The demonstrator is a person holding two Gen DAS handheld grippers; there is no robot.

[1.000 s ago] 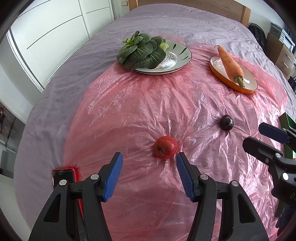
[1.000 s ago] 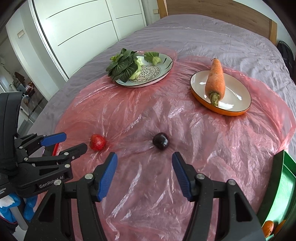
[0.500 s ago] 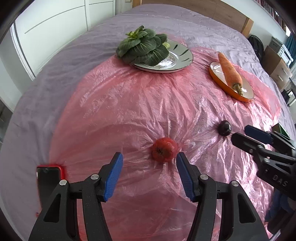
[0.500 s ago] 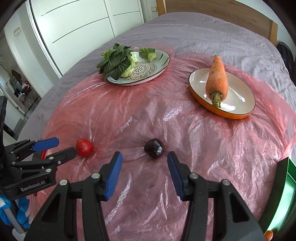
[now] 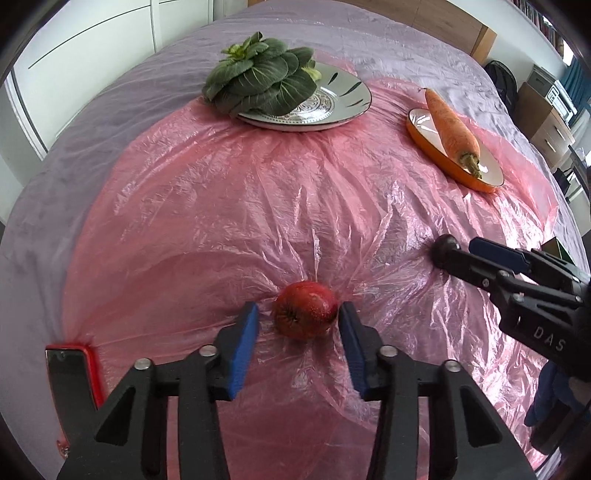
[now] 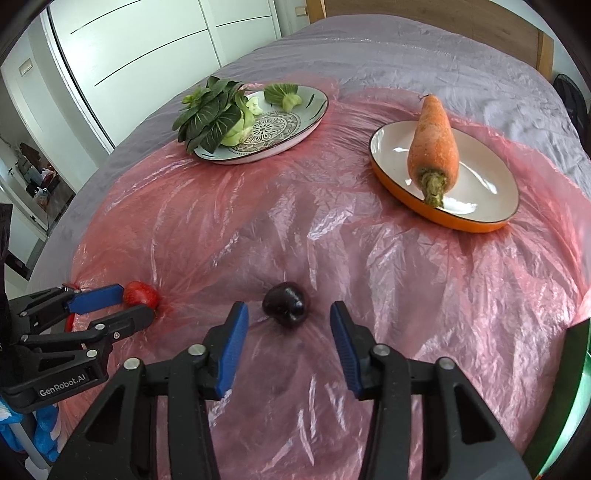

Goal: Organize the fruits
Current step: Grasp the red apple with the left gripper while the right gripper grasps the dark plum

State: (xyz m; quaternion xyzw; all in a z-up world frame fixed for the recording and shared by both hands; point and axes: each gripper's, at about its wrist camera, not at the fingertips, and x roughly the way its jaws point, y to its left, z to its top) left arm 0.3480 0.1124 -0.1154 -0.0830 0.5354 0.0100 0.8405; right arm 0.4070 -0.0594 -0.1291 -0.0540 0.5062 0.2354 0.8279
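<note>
A home bedroom: bed (image 6: 424, 55) with wooden headboard (image 6: 443, 18), white wardrobe doors (image 6: 147, 55).

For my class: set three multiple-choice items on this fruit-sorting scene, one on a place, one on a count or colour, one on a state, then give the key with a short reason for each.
1. Where does the carrot lie?
A. on the orange-rimmed dish
B. on the patterned plate
C. loose on the pink plastic sheet

2. How many loose fruits lie on the sheet?
A. one
B. two
C. four

3. How does the left gripper stand to the red fruit?
A. shut on it, lifted
B. open, a finger on each side
C. far off, pointing away

Key: 1 A, the carrot rests in the orange-rimmed dish. 2 B, only the red fruit and the dark fruit lie loose. 3 B, a gap shows beside the left blue pad and the fruit sits on the sheet.
</note>
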